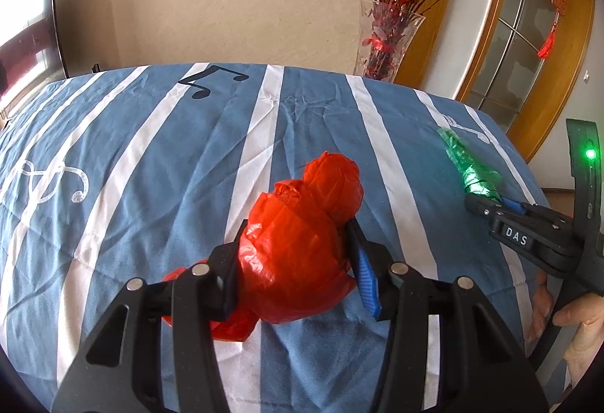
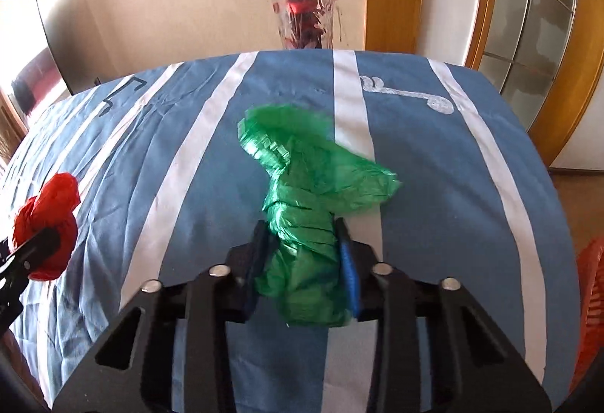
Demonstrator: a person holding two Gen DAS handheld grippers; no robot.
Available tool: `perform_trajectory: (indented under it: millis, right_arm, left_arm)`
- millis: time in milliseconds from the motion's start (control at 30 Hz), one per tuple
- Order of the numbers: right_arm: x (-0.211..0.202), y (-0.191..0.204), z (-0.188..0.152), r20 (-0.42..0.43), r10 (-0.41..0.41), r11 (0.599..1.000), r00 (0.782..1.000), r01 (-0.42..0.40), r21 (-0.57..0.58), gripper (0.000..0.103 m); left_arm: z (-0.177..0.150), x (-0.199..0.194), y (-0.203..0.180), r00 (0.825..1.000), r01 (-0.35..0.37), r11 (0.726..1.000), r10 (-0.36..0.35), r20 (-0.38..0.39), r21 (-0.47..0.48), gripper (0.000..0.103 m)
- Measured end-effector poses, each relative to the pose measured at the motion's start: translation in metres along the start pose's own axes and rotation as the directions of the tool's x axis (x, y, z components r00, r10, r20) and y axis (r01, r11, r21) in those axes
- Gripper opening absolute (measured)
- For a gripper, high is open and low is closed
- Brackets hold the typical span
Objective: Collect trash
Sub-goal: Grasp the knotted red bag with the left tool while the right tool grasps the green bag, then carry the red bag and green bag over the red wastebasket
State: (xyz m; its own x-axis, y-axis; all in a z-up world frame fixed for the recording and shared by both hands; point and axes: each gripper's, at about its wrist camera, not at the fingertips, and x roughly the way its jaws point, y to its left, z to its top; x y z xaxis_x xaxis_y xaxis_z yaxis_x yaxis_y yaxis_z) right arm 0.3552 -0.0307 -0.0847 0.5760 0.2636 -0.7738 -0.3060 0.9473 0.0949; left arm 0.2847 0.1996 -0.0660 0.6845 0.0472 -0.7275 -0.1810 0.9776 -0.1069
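Observation:
A crumpled red plastic bag (image 1: pixel 302 243) sits between the fingers of my left gripper (image 1: pixel 298 235), which is shut on it over the blue striped tablecloth (image 1: pixel 151 156). The red bag also shows at the left of the right wrist view (image 2: pixel 45 224). My right gripper (image 2: pixel 302 235) is shut on a crumpled green plastic bag (image 2: pixel 302 186), held just above the cloth. In the left wrist view the green bag (image 1: pixel 472 171) and the right gripper (image 1: pixel 479 205) are at the far right.
A glass vase (image 2: pixel 302 5) with red berry branches stands beyond the table's far edge. An orange mesh basket (image 2: pixel 592 307) is at the right edge, off the table. A wood-framed glass door (image 1: pixel 528 35) is at the back right. A screen (image 1: pixel 34 28) stands at the left.

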Motion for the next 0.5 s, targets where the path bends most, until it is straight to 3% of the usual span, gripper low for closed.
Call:
perform_trajectory:
  millis: [500]
  right_arm:
    - [-0.062, -0.044, -0.047, 0.036, 0.034, 0.997, 0.999, -0.037, 0.067, 0.027]
  left_arm:
    - [-0.006, -0.012, -0.038, 0.999, 0.045, 0.998, -0.045, 0.004, 0.048, 0.049]
